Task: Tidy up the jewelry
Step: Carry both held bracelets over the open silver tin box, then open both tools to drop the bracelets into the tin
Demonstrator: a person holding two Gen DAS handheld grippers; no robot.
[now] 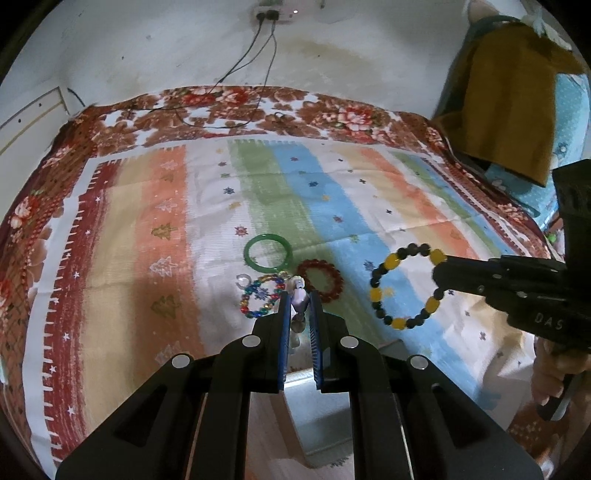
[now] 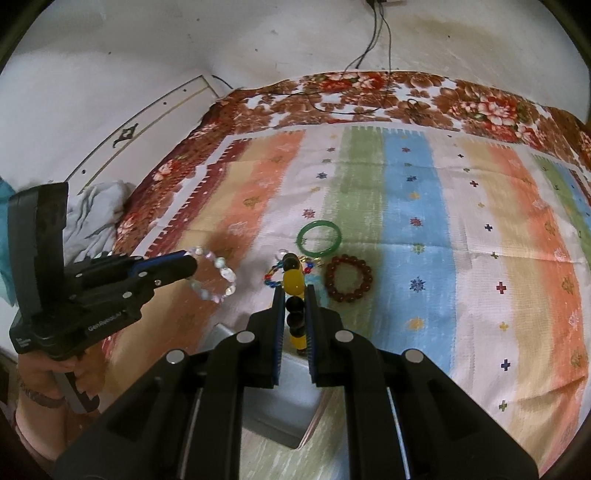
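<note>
Yellow-black bracelet (image 2: 294,295) betw. right fingers (image 2: 309,317) — pinched

We see a bed (image 1: 110,221) under a striped cloth (image 1: 332,192) and floral blanket (image 1: 229,107), a stained white wall (image 1: 147,44), cables (image 1: 258,55) hanging from a socket (image 1: 271,14).

The left tongs (image 1: 299,301) are clamped on a pale crystal bead bracelet (image 2: 214,277); the right tongs (image 2: 294,295) are clamped on a yellow-and-black bead bracelet (image 1: 404,286), both raised and level.

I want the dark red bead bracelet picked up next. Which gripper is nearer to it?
Hard to call. The dark red bead bracelet lies just ahead-right of both the left gripper and the right gripper; both already hold bracelets.
</note>
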